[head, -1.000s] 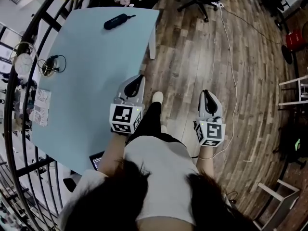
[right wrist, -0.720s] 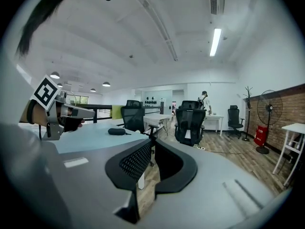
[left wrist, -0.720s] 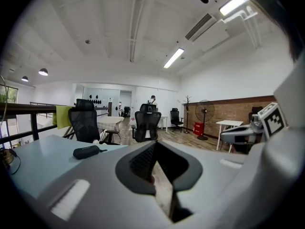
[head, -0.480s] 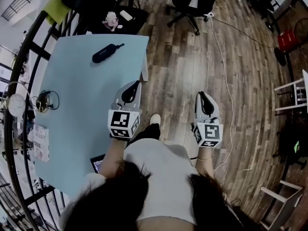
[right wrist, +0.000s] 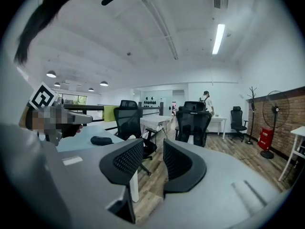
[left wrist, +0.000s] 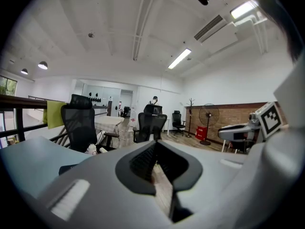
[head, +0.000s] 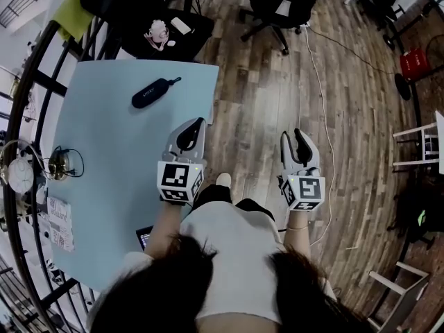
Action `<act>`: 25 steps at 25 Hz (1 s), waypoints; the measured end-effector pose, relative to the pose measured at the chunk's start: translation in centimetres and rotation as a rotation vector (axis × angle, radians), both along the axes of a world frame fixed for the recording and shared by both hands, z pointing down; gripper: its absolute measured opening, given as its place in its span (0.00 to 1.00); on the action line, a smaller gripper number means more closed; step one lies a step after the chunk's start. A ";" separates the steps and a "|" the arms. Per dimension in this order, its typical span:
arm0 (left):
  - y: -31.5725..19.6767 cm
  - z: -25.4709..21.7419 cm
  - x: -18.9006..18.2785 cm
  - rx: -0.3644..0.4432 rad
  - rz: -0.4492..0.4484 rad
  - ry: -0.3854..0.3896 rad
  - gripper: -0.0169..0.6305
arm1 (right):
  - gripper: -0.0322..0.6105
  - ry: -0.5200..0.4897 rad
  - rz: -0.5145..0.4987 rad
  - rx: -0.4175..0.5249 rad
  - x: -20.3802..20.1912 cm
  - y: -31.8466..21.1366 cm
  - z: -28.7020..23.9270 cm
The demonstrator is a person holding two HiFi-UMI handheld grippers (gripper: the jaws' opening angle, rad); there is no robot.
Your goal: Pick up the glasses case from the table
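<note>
The case lies on the table, ahead and to the left of the left gripper and well apart from it, so both tools are empty. The left jaws are together. The right gripper, off the table's edge, has just been opening to a narrow gap with nothing between its jaws, probably readying a grasp.

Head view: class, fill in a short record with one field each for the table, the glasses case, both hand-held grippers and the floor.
table: light blue, on the person's left
glasses case: dark, lying on the table's far part, untouched
left hand-held gripper: jaws together, empty, over the table's edge, short of the case
right hand-held gripper: jaws apart, just been opening, nothing between them
floor: wooden boards, under the right hand-held gripper
</note>
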State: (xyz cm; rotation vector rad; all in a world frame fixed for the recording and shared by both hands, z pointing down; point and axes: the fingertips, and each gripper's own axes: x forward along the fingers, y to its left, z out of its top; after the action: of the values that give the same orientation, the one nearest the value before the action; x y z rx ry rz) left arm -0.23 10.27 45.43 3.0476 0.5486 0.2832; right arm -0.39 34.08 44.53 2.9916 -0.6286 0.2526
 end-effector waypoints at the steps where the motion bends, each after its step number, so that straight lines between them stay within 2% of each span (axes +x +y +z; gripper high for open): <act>1: -0.4 0.1 0.4 -0.004 -0.006 -0.002 0.11 | 0.22 -0.002 -0.005 -0.002 0.6 -0.5 0.0; 8: -3.7 1.2 2.6 -0.039 -0.091 -0.022 0.11 | 0.32 -0.032 -0.073 -0.003 4.5 -3.4 0.2; 14: -7.0 1.5 4.6 -0.030 -0.211 -0.016 0.11 | 0.36 -0.043 -0.203 -0.007 9.8 -7.3 0.5; 20: -12.2 0.9 7.3 -0.032 -0.428 0.012 0.11 | 0.38 -0.037 -0.423 0.007 17.6 -14.2 0.6; 25: -16.8 1.0 8.1 -0.032 -0.637 0.005 0.11 | 0.41 -0.046 -0.638 0.020 23.3 -22.3 0.4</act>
State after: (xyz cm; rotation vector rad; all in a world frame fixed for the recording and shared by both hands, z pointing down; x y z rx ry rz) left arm 7.89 -6.51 46.45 2.9861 -0.4170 0.2311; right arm 22.91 11.74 44.89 2.6218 -1.5312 0.2646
